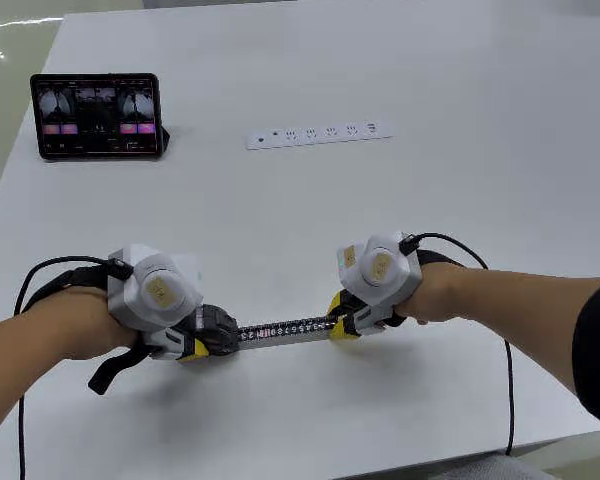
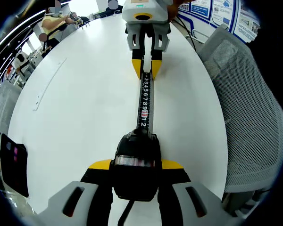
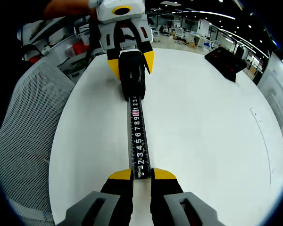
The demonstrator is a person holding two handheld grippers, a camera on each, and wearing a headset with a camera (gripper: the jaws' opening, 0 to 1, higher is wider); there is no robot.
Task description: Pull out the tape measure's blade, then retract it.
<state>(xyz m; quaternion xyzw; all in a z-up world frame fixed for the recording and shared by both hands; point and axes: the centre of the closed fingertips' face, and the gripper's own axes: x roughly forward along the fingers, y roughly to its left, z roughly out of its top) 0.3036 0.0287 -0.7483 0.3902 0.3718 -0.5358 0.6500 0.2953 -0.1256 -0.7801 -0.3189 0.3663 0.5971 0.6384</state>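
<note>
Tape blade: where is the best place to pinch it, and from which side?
Pinch the blade at its very tip, coming head-on along its length, as the right gripper does. It's a flat, narrow strip, and the case anchors its other end.

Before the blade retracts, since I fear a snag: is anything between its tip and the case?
Nothing visible. The blade runs over the table from the right gripper to the case held in the left gripper.
</note>
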